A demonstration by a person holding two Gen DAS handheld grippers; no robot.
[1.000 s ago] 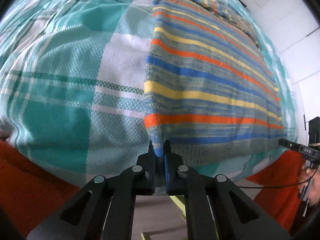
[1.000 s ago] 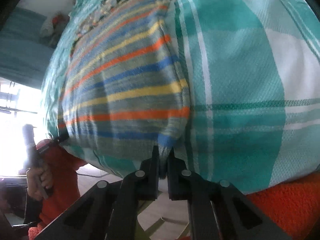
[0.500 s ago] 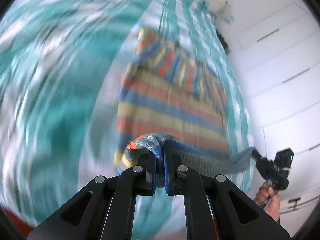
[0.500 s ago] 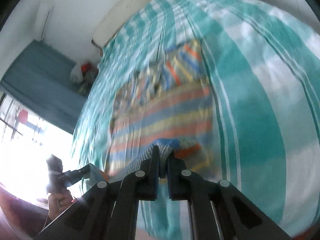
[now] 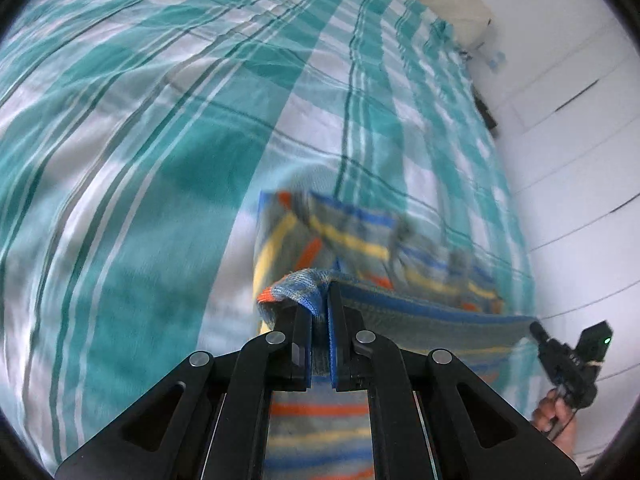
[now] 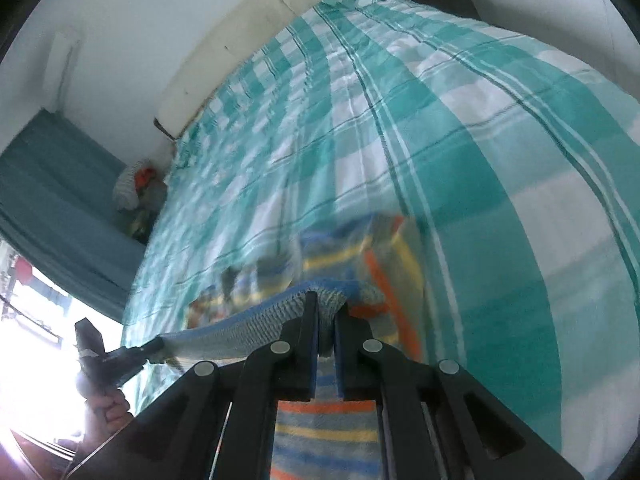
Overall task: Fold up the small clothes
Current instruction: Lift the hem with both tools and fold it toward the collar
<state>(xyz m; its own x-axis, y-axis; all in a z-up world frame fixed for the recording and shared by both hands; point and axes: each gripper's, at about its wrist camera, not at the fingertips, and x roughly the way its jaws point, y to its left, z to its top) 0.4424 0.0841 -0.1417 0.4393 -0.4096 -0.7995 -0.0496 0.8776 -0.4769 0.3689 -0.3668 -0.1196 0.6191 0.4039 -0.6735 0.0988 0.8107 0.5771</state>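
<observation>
A small striped knit garment (image 5: 360,248) in grey, blue, yellow and orange lies on the teal-and-white checked bedspread (image 5: 160,120). My left gripper (image 5: 320,312) is shut on one corner of its hem and holds it lifted above the bed. My right gripper (image 6: 326,316) is shut on the other hem corner. The hem (image 6: 240,328) stretches taut between the two grippers. The far part of the garment (image 6: 360,248) still rests on the bed. The right gripper also shows at the right edge of the left wrist view (image 5: 538,330), and the left gripper at the left of the right wrist view (image 6: 154,346).
White wardrobe doors (image 5: 580,140) stand right of the bed. A white headboard (image 6: 248,40) is at the far end. A teal curtain (image 6: 60,200) and a bright window (image 6: 32,340) are on the left side. A striped bundle (image 6: 136,184) lies beside the bed.
Both grippers have lifted the hem off the bed edge and carried it up and forward over the garment. The view now shows the whole bed instead of its near edge.
</observation>
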